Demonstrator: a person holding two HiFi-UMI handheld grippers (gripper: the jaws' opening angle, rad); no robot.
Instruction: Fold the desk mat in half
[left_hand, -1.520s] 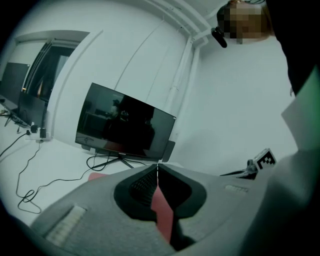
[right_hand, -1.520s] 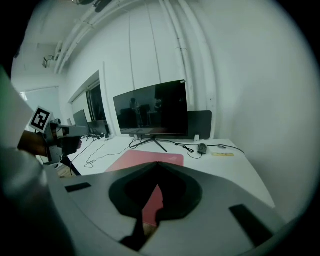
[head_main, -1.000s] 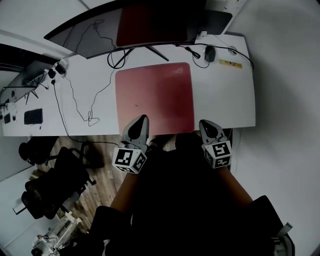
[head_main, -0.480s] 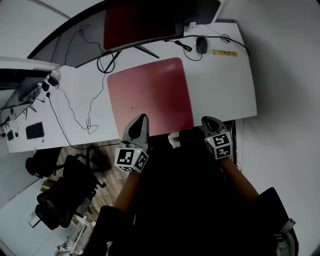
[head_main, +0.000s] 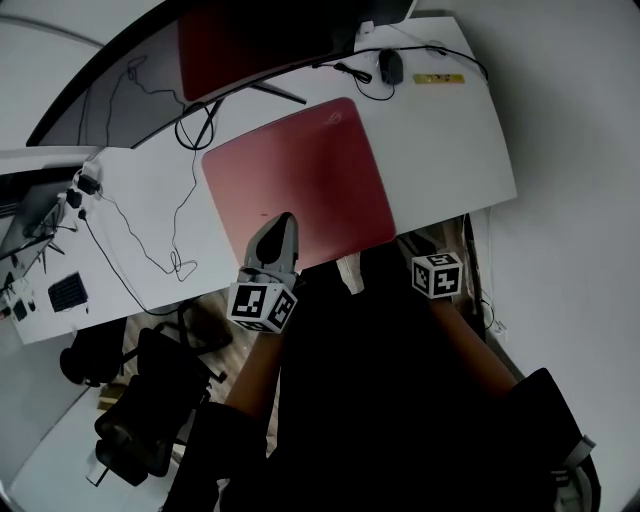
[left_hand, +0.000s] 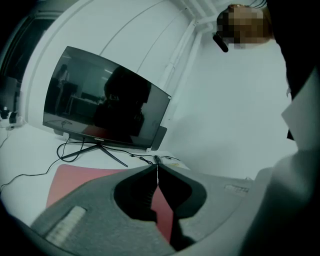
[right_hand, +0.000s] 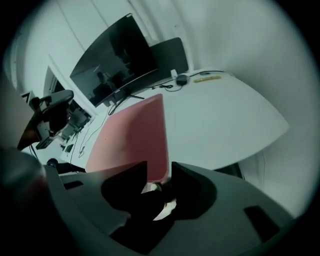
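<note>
As the right gripper (right_hand: 159, 165) hangs nearest, just off the near edge of the tabletop (head_main: 445, 160) and tipped downward, its jaws have just been opening and stand released with nothing pinched between them, the near right corner of the desk mat (head_main: 300, 175) showing beyond the gap; the left gripper (head_main: 286, 220) sits a little farther in, its tips over the left part of the mat's near edge, jaws clenched together on nothing, and whether they touch the mat cannot be told; the red mat itself lies flat and unfolded in the middle of the white tabletop, its near edge close to the table's own, so the fold looks not yet begun and the step in hand seems to be taking hold of that near edge; to do it well, the left jaws should part first, each gripper should slip one jaw under a near corner and pinch evenly, and both corners should rise together and travel to the far edge so the sides line up; beyond the far edge lie loose cables (head_main: 185, 130), a mouse (head_main: 390, 66) and the monitor (head_main: 260, 40), whose stand foot sits near enough to catch the mat.
</note>
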